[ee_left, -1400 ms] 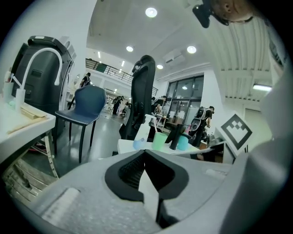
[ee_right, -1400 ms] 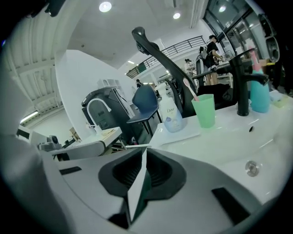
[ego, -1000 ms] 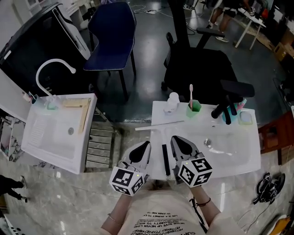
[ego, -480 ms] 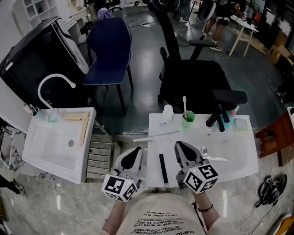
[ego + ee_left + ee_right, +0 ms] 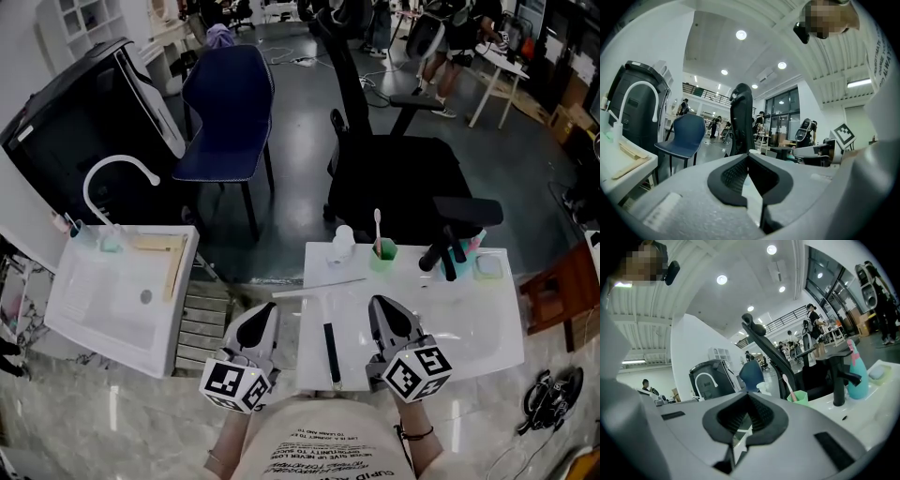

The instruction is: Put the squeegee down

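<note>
The squeegee [image 5: 330, 351], with a black handle and a long pale blade, lies flat on the white washbasin counter [image 5: 478, 328], free of both grippers. My left gripper [image 5: 267, 307] hovers just left of it over the counter's left edge, jaws shut with nothing in them. To the right of the handle my right gripper [image 5: 378, 302] is likewise shut and empty. In the left gripper view the left gripper [image 5: 748, 153] has its tips together. The right gripper view shows the right gripper [image 5: 747, 393] closed too, pointing toward the back of the counter.
At the counter's back stand a white bottle [image 5: 341, 246], a green cup with a toothbrush [image 5: 382, 251], a black faucet [image 5: 441, 248], a teal bottle [image 5: 465, 246] and a soap dish [image 5: 487, 267]. A second sink [image 5: 112, 300] is at the left. Behind stand a black office chair [image 5: 403, 169] and a blue chair [image 5: 230, 103].
Both grippers have lifted and drawn back toward my body, a little further apart. The squeegee has stayed where it lies on the counter.
</note>
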A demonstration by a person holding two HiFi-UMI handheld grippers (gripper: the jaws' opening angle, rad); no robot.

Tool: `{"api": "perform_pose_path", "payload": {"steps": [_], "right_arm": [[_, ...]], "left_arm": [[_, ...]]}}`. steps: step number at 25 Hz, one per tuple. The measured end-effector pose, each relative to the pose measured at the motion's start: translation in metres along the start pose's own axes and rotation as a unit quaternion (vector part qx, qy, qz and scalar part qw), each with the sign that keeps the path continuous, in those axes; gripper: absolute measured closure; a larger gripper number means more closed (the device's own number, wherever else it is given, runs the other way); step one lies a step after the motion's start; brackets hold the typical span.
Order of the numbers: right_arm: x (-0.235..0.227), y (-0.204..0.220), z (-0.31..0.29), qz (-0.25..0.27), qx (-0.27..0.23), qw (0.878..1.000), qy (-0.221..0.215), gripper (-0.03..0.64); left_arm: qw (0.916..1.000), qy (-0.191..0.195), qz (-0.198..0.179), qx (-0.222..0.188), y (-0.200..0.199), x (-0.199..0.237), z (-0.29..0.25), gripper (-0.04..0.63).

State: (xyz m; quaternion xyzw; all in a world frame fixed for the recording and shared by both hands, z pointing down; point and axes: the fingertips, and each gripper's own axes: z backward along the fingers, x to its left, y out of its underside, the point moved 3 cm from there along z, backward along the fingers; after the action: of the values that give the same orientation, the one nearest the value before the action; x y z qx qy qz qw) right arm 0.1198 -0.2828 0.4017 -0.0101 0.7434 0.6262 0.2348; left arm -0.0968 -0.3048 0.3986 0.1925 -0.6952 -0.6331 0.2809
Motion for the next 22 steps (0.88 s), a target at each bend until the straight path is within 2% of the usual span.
{"api": "perform_pose_path", "payload": {"steps": [22], "right_arm": [[-0.016,-0.003,0.005,0.018,-0.014,0.999,0.029,0.614]], "left_arm": [[0.9992,-0.020,-0.023,0.028,0.007,0.001,0.006,0.574]]}}
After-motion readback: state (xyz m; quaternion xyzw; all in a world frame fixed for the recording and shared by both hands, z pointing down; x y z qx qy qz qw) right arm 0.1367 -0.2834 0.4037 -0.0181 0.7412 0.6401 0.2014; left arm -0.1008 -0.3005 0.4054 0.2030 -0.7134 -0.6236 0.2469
